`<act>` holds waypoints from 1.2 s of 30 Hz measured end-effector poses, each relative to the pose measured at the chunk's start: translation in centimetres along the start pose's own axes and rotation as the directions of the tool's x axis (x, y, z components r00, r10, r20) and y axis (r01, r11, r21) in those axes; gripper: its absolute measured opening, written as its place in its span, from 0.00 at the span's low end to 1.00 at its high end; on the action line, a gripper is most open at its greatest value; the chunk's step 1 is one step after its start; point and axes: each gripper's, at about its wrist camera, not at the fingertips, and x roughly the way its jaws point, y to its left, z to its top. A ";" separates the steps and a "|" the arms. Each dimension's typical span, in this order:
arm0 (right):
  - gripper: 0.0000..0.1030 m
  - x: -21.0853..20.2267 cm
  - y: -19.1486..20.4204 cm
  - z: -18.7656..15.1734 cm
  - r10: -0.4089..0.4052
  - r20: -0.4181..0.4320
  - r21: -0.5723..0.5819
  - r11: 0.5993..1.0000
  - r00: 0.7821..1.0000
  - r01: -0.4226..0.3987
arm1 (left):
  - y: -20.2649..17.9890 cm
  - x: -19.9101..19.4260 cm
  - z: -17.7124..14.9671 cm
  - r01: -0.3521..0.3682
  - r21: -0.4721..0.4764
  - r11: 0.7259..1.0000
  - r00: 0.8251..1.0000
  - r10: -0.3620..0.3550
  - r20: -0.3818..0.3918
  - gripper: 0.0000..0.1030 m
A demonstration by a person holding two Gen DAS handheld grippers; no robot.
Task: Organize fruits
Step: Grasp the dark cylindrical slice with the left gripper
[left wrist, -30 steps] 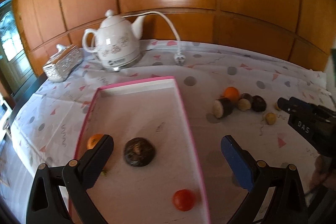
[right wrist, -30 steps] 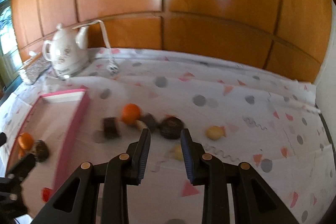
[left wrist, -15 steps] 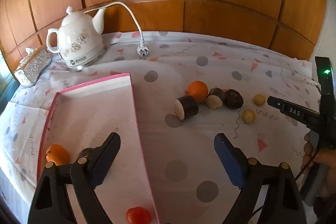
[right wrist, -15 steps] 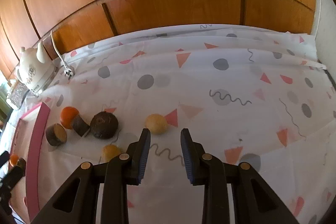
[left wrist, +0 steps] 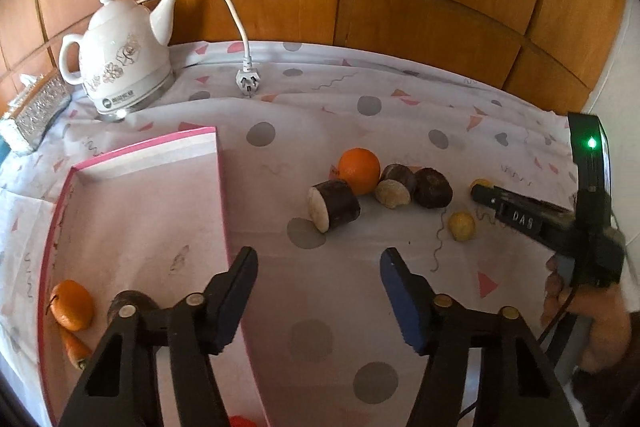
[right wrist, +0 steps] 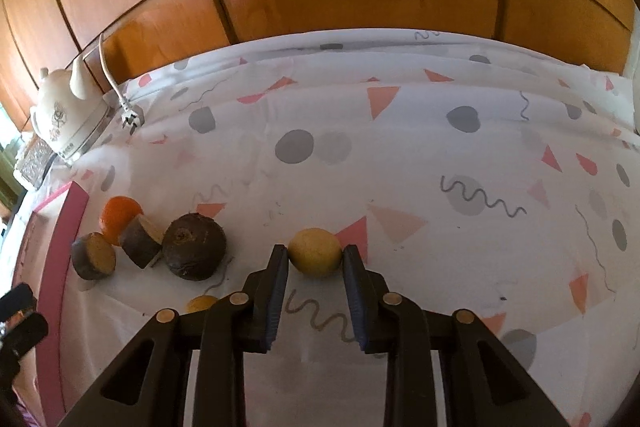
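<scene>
Apparently right tool (right wrist: 315, 259) bracketing yellow fruit (right wrist: 315, 250), left tool (left wrist: 318, 267) agape

both tongs (left wrist: 318, 269) (right wrist: 315, 259) parted

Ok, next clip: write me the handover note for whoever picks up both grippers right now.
Right hand-held gripper: jaws around the yellow fruit on the cloth, closing or just touching; not lifted.
Left hand-held gripper: open, empty, over the tray's right edge.
In tray: orange, a dark fruit, something red, a small carrot-like piece.
Still on cloth: second orange, four dark pieces, another yellow fruit.
Left: move these into the tray.
</scene>
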 end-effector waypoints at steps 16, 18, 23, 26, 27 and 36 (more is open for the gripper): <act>0.27 0.0 0.2 -0.5 -0.015 0.018 -0.029 0.999 1.000 0.015 | -1.2 4.7 3.4 0.000 -0.053 0.999 0.998 -0.004 -0.068 0.50; 0.27 0.0 0.3 -0.5 -0.019 0.018 -0.033 0.999 1.000 0.020 | -1.2 5.7 3.4 -0.007 -0.060 0.998 0.997 0.002 -0.080 0.47; 0.27 0.0 0.5 -0.6 -0.028 0.020 -0.041 0.999 0.999 0.029 | -0.8 6.2 3.0 0.017 -0.077 0.997 0.996 -0.024 -0.090 0.32; 0.27 0.0 0.4 -0.6 -0.024 0.019 -0.040 0.999 1.000 0.025 | -0.8 4.9 2.3 0.029 -0.061 0.998 0.997 -0.033 -0.067 0.32; 0.27 0.0 0.4 -0.6 -0.025 0.018 -0.042 0.999 1.000 0.026 | -0.8 4.4 2.1 0.031 -0.055 0.998 0.998 -0.034 -0.059 0.32; 0.26 -1.2 0.5 -1.8 -0.032 0.003 -0.057 0.998 0.999 0.032 | 0.9 -1.5 0.2 0.013 -0.042 0.999 0.999 -0.012 0.035 0.32</act>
